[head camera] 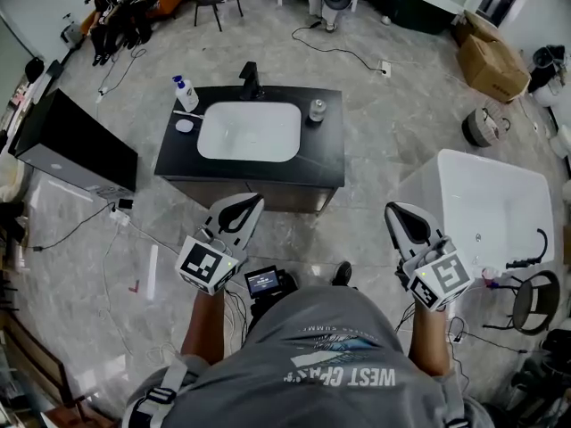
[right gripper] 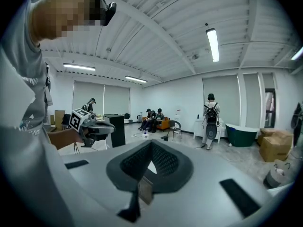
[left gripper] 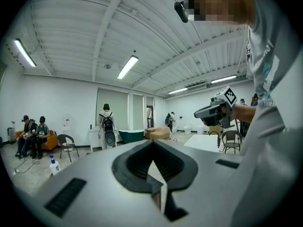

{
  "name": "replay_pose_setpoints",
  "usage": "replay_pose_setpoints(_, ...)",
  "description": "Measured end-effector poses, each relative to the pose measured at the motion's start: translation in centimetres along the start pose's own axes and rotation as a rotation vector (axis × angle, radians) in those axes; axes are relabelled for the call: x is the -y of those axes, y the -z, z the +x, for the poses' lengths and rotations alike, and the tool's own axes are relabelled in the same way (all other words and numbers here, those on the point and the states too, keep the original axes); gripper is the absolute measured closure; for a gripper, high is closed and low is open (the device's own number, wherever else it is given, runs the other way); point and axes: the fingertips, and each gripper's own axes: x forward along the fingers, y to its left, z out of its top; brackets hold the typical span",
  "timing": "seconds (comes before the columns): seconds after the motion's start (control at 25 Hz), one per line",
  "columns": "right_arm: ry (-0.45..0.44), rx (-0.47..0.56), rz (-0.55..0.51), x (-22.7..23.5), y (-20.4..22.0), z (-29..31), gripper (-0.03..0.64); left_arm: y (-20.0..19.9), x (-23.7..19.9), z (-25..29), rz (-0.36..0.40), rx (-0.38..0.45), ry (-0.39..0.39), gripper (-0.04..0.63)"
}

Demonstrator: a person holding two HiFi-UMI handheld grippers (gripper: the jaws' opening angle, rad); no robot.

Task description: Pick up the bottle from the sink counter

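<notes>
At the back left corner of the black sink surface (head camera: 323,154) stands the bottle (head camera: 186,94), upright, just left of the white basin (head camera: 250,132) and near the black faucet (head camera: 251,80). It is a small white pump bottle with a blue top and a blue patch on its body, and its pump head points off to the left in the head view. A small round white disc (head camera: 184,126) lies just in front of it, with a thin white stick-like thing between the two whose nature I cannot tell. A little metallic can (head camera: 317,110) stands on the far side of the basin, near the back right corner. Both tools are held low, close to the person's waist, over the grey marbled floor (head camera: 357,212) and well apart from the surface and the bottle. The left tool (head camera: 256,201) has its jaws brought together with nothing between them, its tip aimed toward the front edge of the surface. The right tool (head camera: 393,209) likewise has its jaws pressed together and empty, beside a white bathtub (head camera: 500,194) that stands to the right.
</notes>
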Motion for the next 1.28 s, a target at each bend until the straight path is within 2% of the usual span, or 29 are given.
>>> replay_pose_setpoints(0.44, 0.026, -0.011, 0.001, -0.4, 0.1, 0.5, 0.615, 0.8, 0.1, 0.6, -0.025, 0.023, 0.041, 0.594)
replay_pose_setpoints(0.64, 0.016, 0.018, 0.049, 0.8, 0.0, 0.8, 0.615, 1.3, 0.3, 1.6, -0.025, 0.001, 0.055, 0.594)
replay_pose_setpoints(0.92, -0.019, 0.044, 0.092, 4.5, -0.3, 3.4, 0.615, 0.7, -0.8, 3.4, -0.031, -0.015, -0.004, 0.594)
replay_pose_setpoints(1.08, -0.063, 0.061, 0.110, 6.6, -0.4, 5.2, 0.615, 0.4, -1.4, 5.3, -0.003, -0.050, -0.027, 0.594)
replay_pose_setpoints(1.28, -0.096, 0.058, 0.130, 10.8, -0.1, 6.5, 0.615, -1.4, -1.8, 8.0, -0.006, -0.033, -0.089, 0.594)
